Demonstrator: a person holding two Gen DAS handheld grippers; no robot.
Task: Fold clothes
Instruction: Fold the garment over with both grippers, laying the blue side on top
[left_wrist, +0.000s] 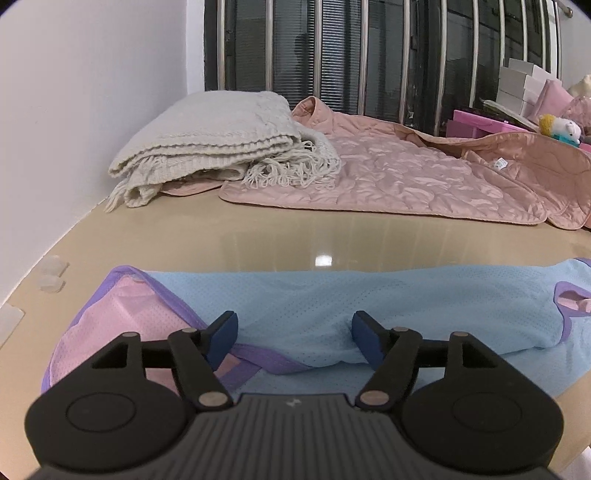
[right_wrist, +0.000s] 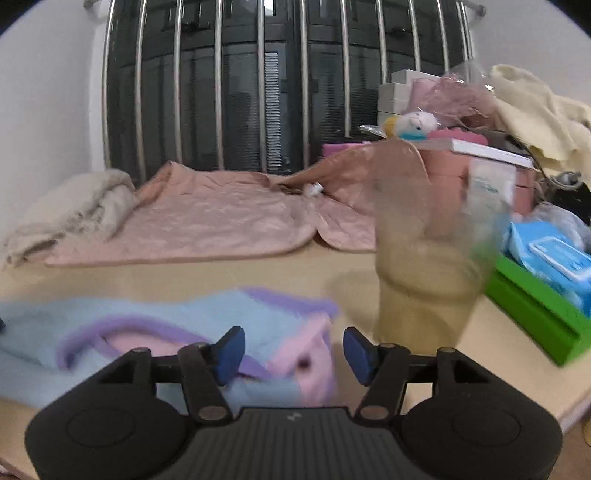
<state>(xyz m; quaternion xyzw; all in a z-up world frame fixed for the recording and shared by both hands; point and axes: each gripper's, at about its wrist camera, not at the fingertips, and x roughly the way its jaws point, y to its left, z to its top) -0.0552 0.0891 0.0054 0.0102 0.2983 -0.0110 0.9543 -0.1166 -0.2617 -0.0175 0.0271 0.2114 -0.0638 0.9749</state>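
- Nearest, the left gripper (left_wrist: 293, 338) is held spread wide above the blue mesh garment (left_wrist: 332, 299), nothing pinched.
- Likewise, the right gripper (right_wrist: 293, 352) is spread over the garment's pink, purple-trimmed end (right_wrist: 314, 354); contact cannot be told.
- Bare tabletop (left_wrist: 295, 236) is seen beyond.
- Farther, a pink quilted jacket (left_wrist: 388, 177) and folded cream blanket (left_wrist: 221, 133) are laid.

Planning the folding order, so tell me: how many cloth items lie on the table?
3, perhaps more. A blue top lies nearest, under both open tools. A white blanket sits folded at the far left, overlapping a pink quilt. A yellowish cloth tops the right clutter.
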